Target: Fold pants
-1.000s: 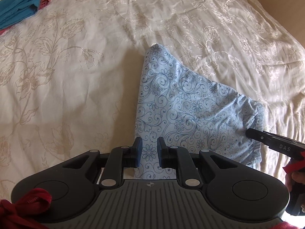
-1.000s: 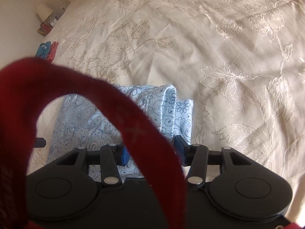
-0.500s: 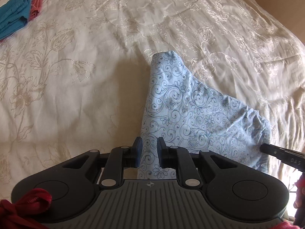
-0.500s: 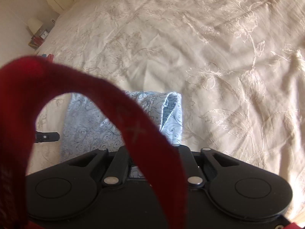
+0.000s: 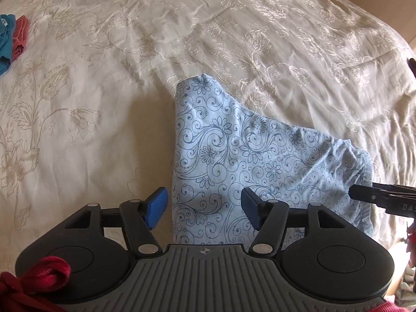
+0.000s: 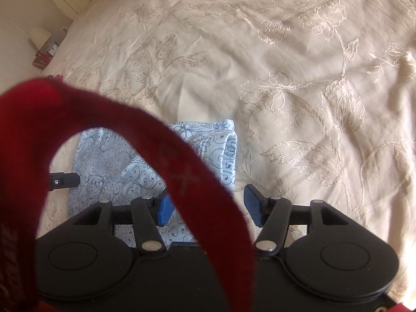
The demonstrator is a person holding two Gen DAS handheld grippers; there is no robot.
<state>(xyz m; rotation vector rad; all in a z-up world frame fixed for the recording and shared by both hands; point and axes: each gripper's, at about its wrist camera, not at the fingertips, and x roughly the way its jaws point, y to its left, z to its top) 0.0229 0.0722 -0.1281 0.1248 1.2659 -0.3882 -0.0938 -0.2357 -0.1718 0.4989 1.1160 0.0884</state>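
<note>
Cream embroidered bedspread [image 5: 109, 109] carries the folded pale-blue floral pants [image 5: 247, 156], lying flat. Left gripper [image 5: 204, 208] has jaws released, spread over the pants' near edge; right gripper [image 6: 206, 208] jaws likewise released, nothing held. Left view alone shows teal and red clothes [image 5: 11, 39] at 10 o'clock; right view alone shows a red strap [image 6: 156, 156] across the lens and the fold's layered edge.
</note>
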